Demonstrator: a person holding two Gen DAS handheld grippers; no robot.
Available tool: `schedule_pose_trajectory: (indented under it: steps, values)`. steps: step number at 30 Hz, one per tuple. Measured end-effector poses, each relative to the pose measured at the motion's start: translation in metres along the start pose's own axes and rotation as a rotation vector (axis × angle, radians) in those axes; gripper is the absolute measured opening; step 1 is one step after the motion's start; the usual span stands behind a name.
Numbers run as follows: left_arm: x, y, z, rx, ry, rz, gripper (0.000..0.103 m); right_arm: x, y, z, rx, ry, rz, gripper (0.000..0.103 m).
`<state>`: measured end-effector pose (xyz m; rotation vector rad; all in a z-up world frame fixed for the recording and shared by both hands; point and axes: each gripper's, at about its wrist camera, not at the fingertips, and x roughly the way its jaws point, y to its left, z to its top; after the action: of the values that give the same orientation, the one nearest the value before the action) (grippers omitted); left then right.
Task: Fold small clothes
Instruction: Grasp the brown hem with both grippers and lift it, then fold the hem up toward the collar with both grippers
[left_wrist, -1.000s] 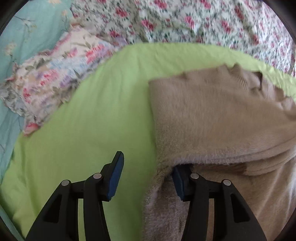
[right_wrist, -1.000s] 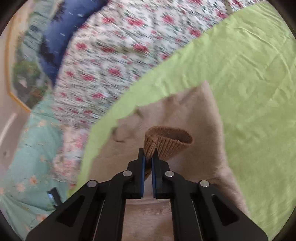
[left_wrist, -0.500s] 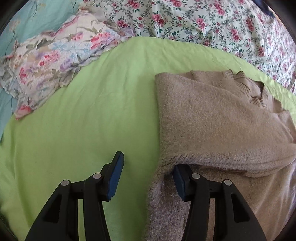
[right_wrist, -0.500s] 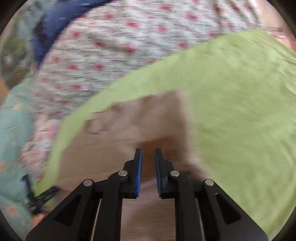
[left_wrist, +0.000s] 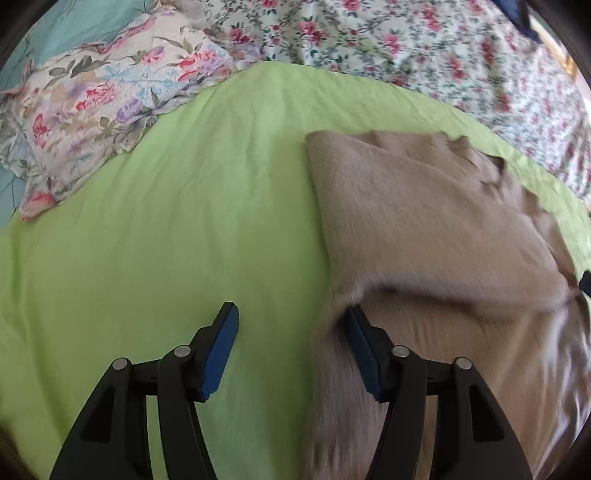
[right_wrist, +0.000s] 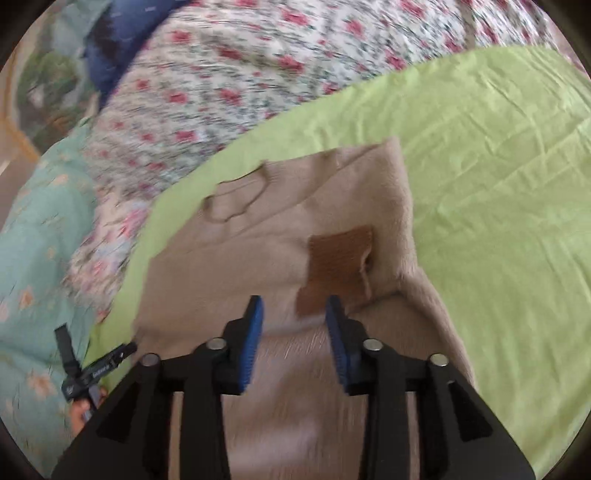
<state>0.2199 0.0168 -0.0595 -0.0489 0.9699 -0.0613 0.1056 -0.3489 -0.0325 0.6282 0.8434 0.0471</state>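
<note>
Left gripper: jaws spread wide, nothing clamped; the right-hand finger sits tucked in under the folded edge of the sweater, the left-hand finger hangs over bare sheet.
Right gripper: jaws parted and holding nothing, hovering over the garment with the brown cuff just ahead between the tips.
Sweater: beige and fuzzy, lying folded ahead and to the right of the left tool, one layer doubled over another; its neckline shows ahead-left of the right tool.
Cuff: darker brown ribbed patch, lying flat on top of the beige knit.
Green sheet: under the sweater, spreading out to the left of the left tool.
Floral bedding: beyond the sheet's far edge.
Floral pillow: far ahead-left of the left tool.
</note>
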Motion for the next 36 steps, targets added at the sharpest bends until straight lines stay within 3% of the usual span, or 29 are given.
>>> schedule_pose_trajectory:
  steps: [5,14,16,18,22,27,28,30,33,34,35,36]
  values:
    - [-0.043,0.015,-0.047,0.005,0.029,-0.177,0.06,-0.042,0.004,-0.043,-0.063,0.052,0.044,0.047]
    - [-0.094,0.015,-0.161,0.022,0.152,-0.42,0.066,-0.12,-0.026,-0.134,-0.062,0.147,0.072,0.053]
    - [-0.104,0.007,-0.183,0.057,0.144,-0.441,0.067,-0.135,-0.039,-0.156,-0.057,0.189,0.071,0.054]
    - [-0.11,-0.002,-0.198,0.098,0.152,-0.476,0.068,-0.14,-0.047,-0.176,-0.055,0.242,0.07,0.054]
    - [-0.112,-0.022,-0.217,0.175,0.178,-0.531,0.068,-0.131,-0.045,-0.201,-0.067,0.306,0.167,0.054]
    - [-0.109,-0.033,-0.225,0.26,0.201,-0.581,0.069,-0.108,-0.033,-0.213,-0.106,0.3,0.211,0.053]
    - [-0.108,-0.034,-0.224,0.269,0.205,-0.588,0.069,-0.108,-0.03,-0.214,-0.129,0.288,0.213,0.05]
    - [-0.107,-0.03,-0.222,0.27,0.218,-0.61,0.068,-0.11,-0.03,-0.215,-0.144,0.294,0.215,0.012]
    - [-0.106,-0.025,-0.223,0.282,0.219,-0.598,0.041,-0.12,-0.032,-0.219,-0.148,0.289,0.243,0.011]
    - [-0.104,-0.026,-0.224,0.289,0.226,-0.587,0.023,-0.124,-0.03,-0.219,-0.156,0.285,0.26,0.011]
    - [-0.103,-0.025,-0.225,0.293,0.233,-0.584,0.013,-0.129,-0.028,-0.218,-0.162,0.275,0.278,0.011]
    - [-0.103,-0.025,-0.226,0.299,0.23,-0.578,0.014,-0.133,-0.025,-0.215,-0.163,0.264,0.299,0.011]
